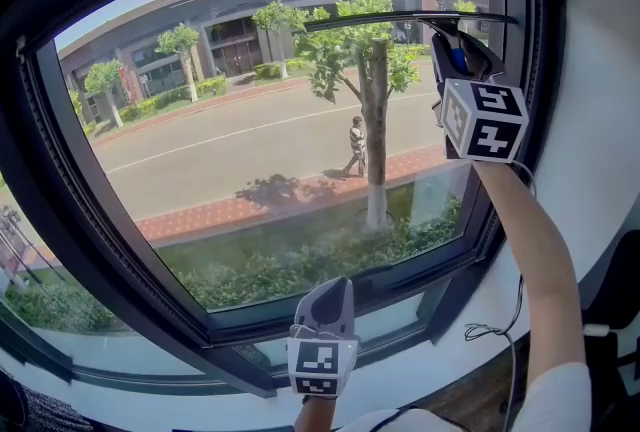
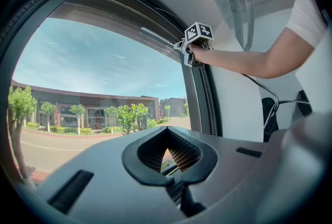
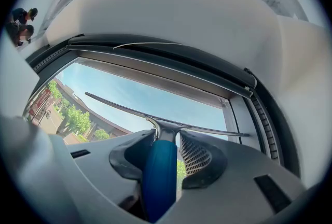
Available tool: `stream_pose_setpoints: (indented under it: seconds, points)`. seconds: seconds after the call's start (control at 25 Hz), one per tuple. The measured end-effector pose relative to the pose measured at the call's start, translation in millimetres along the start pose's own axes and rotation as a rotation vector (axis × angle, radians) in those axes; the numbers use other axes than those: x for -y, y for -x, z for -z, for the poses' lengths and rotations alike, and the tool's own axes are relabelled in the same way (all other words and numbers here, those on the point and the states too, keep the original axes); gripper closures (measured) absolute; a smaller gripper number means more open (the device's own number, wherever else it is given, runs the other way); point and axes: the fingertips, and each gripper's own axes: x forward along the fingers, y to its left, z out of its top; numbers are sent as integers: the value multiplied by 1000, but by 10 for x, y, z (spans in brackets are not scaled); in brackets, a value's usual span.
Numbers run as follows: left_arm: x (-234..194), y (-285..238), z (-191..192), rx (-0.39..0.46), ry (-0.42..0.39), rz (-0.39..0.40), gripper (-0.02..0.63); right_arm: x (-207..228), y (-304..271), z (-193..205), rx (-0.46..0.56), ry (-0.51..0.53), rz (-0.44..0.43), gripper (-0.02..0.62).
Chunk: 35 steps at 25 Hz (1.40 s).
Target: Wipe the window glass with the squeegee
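Now squeegee (image 3: pixel 158 181) handle between right gripper (image 3: pixel 167 141) jaws, blade high on glass (image 1: pixel 250 150).

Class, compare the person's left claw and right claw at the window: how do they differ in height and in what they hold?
The right claw is raised to the top of the window glass; the left claw sits low by the sill. The right claw is shut on the blue handle of the squeegee; the left claw is shut on nothing. Both carry a marker cube.

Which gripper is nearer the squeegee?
Right. The right gripper grips the squeegee by its blue handle at the glass's top right; the left gripper sits low by the bottom frame.
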Motion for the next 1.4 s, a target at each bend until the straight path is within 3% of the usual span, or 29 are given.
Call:
stream_pose_setpoints:
  seconds: [1.4]
  points:
    - [40, 49, 90, -26, 12, 9, 604, -201, 391, 588, -46, -8, 5, 446]
